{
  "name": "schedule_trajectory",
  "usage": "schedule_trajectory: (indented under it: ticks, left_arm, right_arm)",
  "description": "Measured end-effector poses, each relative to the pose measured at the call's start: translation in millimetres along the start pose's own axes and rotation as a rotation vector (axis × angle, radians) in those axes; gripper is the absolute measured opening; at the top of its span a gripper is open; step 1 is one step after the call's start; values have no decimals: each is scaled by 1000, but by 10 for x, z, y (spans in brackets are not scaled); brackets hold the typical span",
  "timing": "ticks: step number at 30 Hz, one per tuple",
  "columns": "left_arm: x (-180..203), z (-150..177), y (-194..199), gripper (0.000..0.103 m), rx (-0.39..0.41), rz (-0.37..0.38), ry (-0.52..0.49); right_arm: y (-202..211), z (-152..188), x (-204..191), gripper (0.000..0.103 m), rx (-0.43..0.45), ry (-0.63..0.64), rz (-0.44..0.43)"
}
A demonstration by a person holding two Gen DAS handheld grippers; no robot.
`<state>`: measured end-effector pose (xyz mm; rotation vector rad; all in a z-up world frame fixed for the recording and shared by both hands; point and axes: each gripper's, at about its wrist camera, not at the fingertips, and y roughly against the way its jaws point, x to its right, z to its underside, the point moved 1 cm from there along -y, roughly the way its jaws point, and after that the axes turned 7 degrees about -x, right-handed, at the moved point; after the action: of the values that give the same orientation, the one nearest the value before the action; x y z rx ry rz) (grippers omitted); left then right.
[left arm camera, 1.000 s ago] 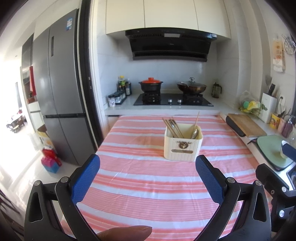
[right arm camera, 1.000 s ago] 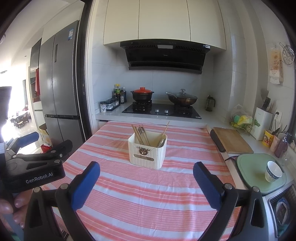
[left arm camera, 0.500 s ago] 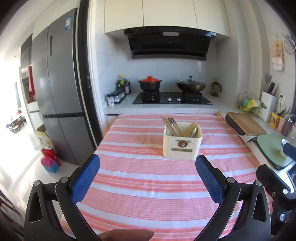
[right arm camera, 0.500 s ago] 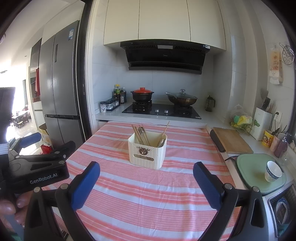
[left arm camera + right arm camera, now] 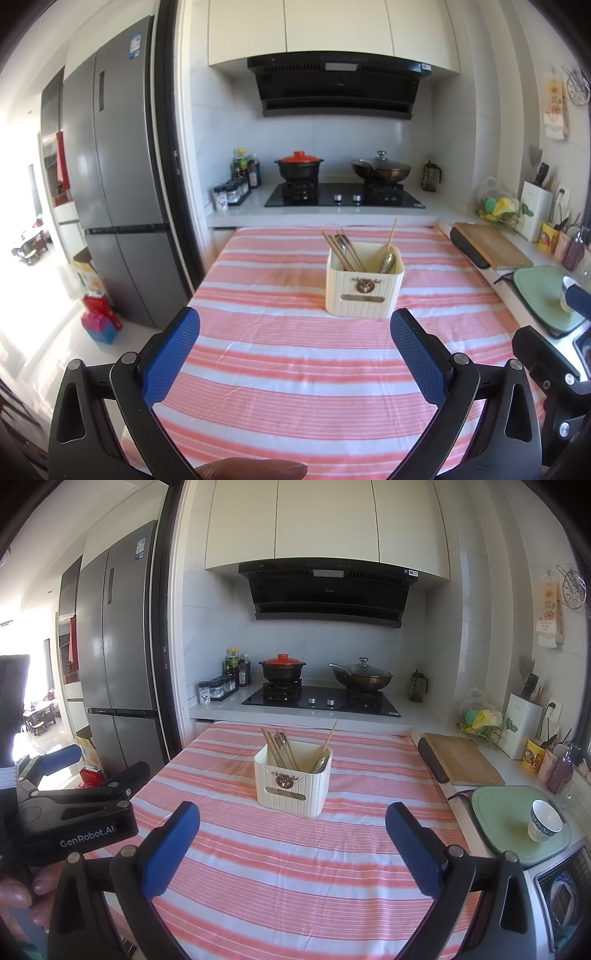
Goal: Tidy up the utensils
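Note:
A cream utensil holder point(image 5: 364, 286) stands upright on the pink-and-white striped tablecloth point(image 5: 295, 369); it also shows in the right wrist view point(image 5: 293, 782). Several chopsticks point(image 5: 341, 249) lean in its left part, and a metal spoon point(image 5: 388, 263) with one stick stands in its right part. My left gripper point(image 5: 295, 354) is open and empty, well short of the holder. My right gripper point(image 5: 291, 843) is open and empty, also short of it. The left gripper's body point(image 5: 74, 812) shows at the left of the right wrist view.
A stove with a red-lidded pot point(image 5: 299, 168) and a wok point(image 5: 380, 170) stands behind the table. A wooden cutting board point(image 5: 461, 762), a green mat point(image 5: 517, 821) with a cup point(image 5: 545, 819) and a knife block point(image 5: 524, 725) line the right counter. A grey fridge point(image 5: 110, 184) stands left.
Both grippers stay open and nearly still. The left wrist view has shifted slightly, the holder sitting a little lower and closer.

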<state>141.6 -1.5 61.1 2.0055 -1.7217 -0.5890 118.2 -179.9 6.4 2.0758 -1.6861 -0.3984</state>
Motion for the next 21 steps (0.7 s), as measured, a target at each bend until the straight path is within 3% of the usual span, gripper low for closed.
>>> schedule_trajectory:
  ticks: [21]
  left_arm:
    - [-17, 18, -71, 103, -7, 13, 8]
  right_arm:
    - [-30, 4, 35, 102, -8, 0, 1]
